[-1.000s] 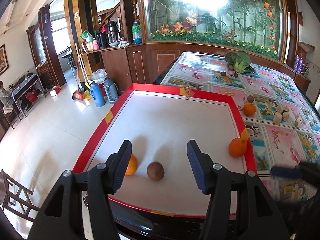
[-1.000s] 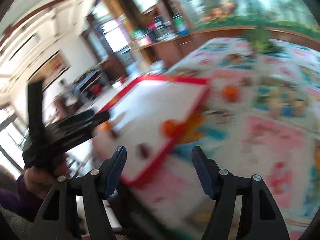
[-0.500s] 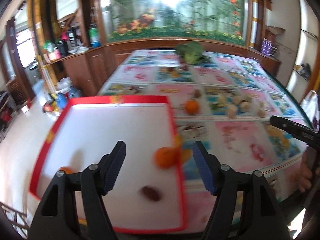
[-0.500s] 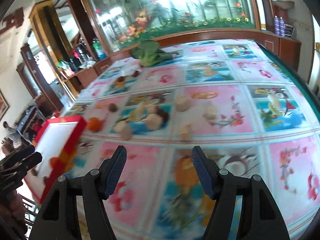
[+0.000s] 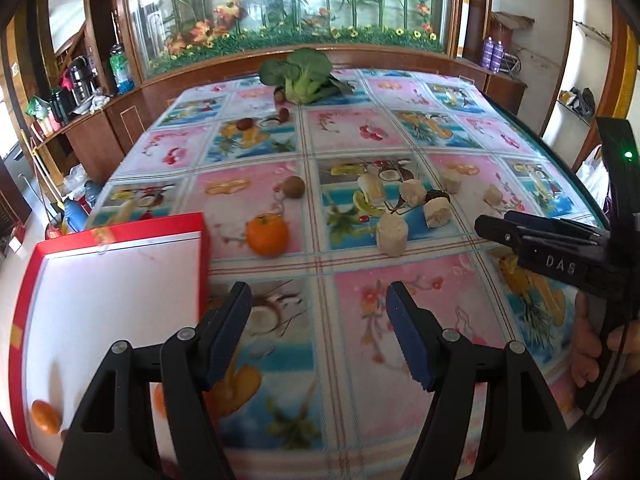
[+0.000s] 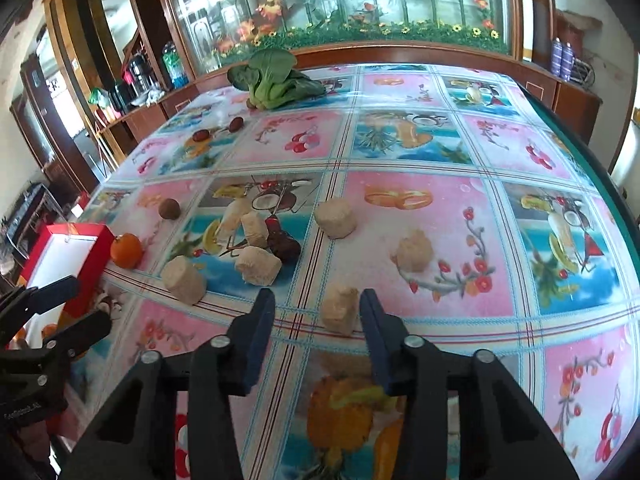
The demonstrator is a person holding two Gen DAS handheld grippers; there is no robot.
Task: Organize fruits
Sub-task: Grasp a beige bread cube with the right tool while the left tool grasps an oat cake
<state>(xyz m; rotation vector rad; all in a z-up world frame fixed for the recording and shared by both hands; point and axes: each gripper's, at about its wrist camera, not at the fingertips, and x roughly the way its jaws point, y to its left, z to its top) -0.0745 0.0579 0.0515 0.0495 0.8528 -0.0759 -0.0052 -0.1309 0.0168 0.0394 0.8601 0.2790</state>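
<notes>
Fruit lies scattered on the patterned tablecloth [image 6: 440, 152]: an orange [image 6: 126, 251] just beside the red tray [image 6: 90, 268], pale chunks nearby, one chunk [image 6: 340, 309] between the closing, not yet touching fingers of the right gripper [image 6: 318, 322], while the left gripper [image 5: 318, 330] hangs half open, empty.

Readable text is minimal. Left wrist view: white raised letters "DAS" on the black body of the right gripper [image 5: 496, 229], partway back from its tips toward the hand. Right wrist view: a small white printed line on the black body of the left gripper [image 6: 52, 304], low near the grip, too small and blurred to read. The bottles on the wooden counter [image 5: 92, 120] carry labels, none legible. Fruit-print tablecloth [image 6: 420, 152] shows pictures only, no lettering I can make out.
</notes>
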